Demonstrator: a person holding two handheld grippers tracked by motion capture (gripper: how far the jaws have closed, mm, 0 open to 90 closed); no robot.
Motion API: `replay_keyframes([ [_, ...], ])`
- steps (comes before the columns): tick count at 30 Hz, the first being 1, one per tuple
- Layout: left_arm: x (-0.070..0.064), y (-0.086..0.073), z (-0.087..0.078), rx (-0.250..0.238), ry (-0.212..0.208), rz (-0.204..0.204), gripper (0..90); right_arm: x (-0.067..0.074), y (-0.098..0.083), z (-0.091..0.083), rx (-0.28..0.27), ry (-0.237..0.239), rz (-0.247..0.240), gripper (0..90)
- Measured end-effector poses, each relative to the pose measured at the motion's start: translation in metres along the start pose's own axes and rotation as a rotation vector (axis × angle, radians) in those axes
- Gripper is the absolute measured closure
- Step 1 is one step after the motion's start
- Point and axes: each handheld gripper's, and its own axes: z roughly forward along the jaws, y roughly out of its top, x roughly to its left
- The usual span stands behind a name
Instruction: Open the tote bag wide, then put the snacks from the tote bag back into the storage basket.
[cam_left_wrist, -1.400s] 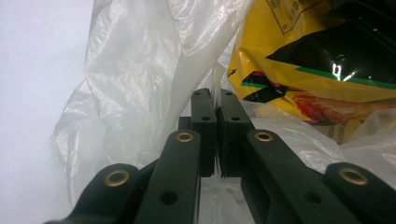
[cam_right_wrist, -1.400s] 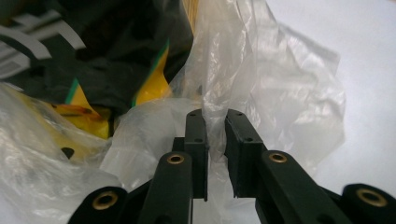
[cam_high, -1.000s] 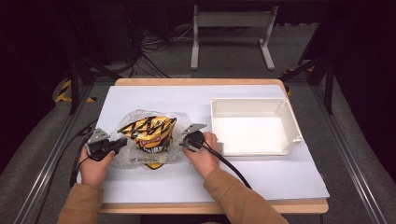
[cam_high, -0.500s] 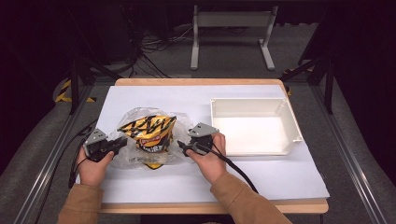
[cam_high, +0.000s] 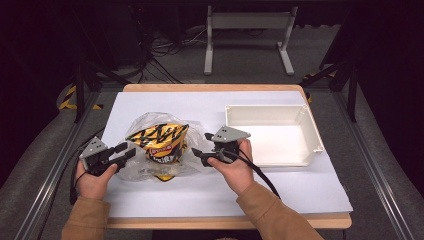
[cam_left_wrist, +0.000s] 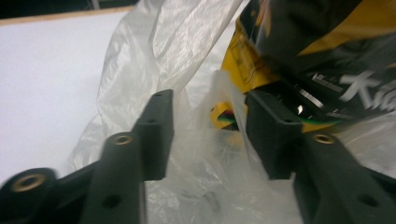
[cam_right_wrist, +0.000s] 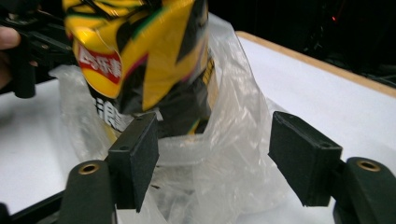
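My left gripper sits near the left edge of the white-covered tabletop, level with the near side of the bag. Its jaws have just been opening and now stand apart; in the left gripper view a fold of film lies loosely between the pads without being pressed, so I am holding nothing there.

Just to its right, left of the tabletop's middle, lies the thin, clear, crinkled plastic bag, and inside it the glossy yellow-and-black foil snack packet, puffed up and standing partly out of the bag's mouth. I judge both to be very light. The film is limp and slippery and will bunch or slide rather than keep a shape, so it wants a firm pinch on a gathered edge near the mouth. The packet is air-filled and stiffer, but its contents probably crush easily, so I would take it by its flat sealed top seam or its upper corner, not across the belly.

Right of the packet is my right gripper, clear of the bag. Its jaws have also just been opening and are spread wide; the right gripper view shows film bulging up between the pads with neither one pressing on it.

Further right, towards the right edge, stands the empty white rectangular plastic bin, well apart from the bag.
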Motion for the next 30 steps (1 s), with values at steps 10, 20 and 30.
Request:
replay_keyframes([
  [10, -0.001, 0.008, -0.02, -0.034, -0.028, -0.011, 37.9, -0.006, 0.019, -0.015, -0.04, 0.058, -0.037, 30.6],
  [20, -0.015, 0.019, -0.038, -0.011, -0.035, 0.039, 29.7, -0.012, 0.04, -0.021, -0.039, 0.111, -0.074, 28.8],
  [30, -0.02, 0.022, -0.055, 0.009, -0.053, 0.04, 26.7, -0.016, 0.059, -0.016, -0.027, 0.167, -0.09, 25.9],
])
